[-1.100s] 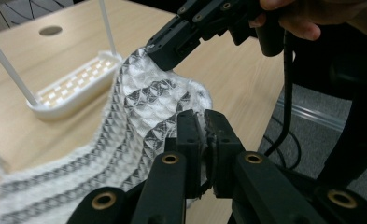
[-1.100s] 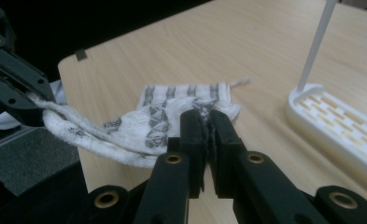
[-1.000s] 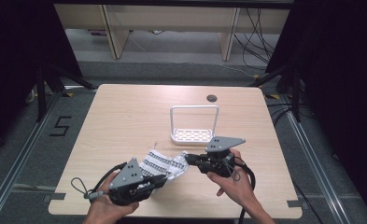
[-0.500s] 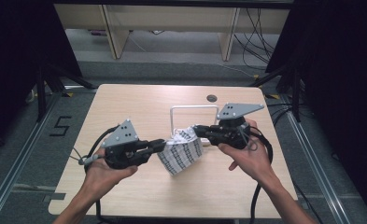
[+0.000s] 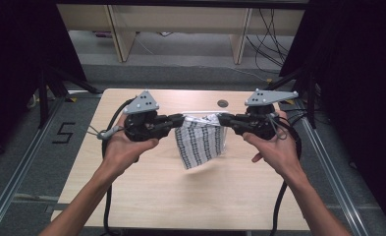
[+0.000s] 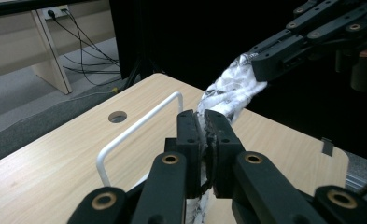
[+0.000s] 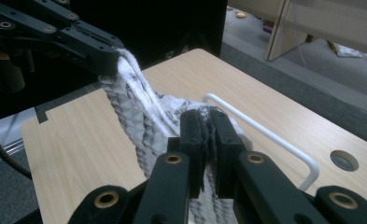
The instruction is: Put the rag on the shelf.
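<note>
While it hangs above the surface (image 5: 146, 191), the patterned cloth (image 5: 200, 142) is held stretched between the left gripper (image 5: 179, 119) and right gripper (image 5: 221, 119), each clamped on an upper corner.

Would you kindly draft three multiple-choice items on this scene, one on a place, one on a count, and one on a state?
1. Where is the patterned cloth?
A. Flat on the table
B. Hanging in the air between the two grippers
C. Draped over the white rack

2. How many round holes show in the tabletop?
A. One
B. Two
C. Three

3. How is the left hand-held gripper?
A. Wide open
B. Shut on nothing
C. Shut on the cloth

Answers:
1 B: the cloth is pinched at its top corners by the left gripper and the right hand-held gripper, with its lower edge off the wood.
2 A: a single hole sits near the far edge.
3 C: the left gripper view shows cloth squeezed between its jaws.
</note>
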`<state>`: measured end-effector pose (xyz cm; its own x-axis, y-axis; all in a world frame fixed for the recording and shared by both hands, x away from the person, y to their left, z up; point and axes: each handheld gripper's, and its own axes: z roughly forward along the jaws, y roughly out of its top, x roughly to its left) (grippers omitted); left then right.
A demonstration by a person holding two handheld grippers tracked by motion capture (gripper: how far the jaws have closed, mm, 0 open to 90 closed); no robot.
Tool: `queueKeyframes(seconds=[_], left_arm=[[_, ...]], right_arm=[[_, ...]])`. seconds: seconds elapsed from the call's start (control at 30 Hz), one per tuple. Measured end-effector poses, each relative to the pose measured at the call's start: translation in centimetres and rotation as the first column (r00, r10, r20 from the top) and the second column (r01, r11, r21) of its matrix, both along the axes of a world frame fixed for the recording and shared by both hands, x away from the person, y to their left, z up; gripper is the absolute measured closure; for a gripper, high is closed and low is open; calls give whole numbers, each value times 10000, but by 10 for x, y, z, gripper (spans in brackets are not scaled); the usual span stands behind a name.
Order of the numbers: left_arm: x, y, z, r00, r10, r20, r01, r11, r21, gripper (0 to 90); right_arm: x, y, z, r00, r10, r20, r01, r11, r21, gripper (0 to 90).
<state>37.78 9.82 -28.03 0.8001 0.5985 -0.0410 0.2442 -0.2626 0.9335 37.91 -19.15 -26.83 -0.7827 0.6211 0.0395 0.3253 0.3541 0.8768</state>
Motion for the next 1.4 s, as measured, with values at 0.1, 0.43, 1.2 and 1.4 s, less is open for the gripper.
queueKeyframes(seconds=[0.1,0.43,1.2,1.4], left_arm=[[10,-6,4,10000,82,-7,-82,9999,-124,848],[34,-13,18,9987,498,71,-497,9986,-188,848],[98,-22,26,9887,1471,-275,-1482,9879,-458,847],[113,-30,31,9860,1620,-389,-1640,9850,-535,846]], right_arm=[[7,-3,1,9998,-199,13,199,9998,-87,860],[20,-6,14,9986,-520,118,519,9986,65,859],[80,-1,22,9871,-1525,-493,1547,9870,440,854],[96,-6,20,9816,-1689,-890,1751,9823,664,849]])
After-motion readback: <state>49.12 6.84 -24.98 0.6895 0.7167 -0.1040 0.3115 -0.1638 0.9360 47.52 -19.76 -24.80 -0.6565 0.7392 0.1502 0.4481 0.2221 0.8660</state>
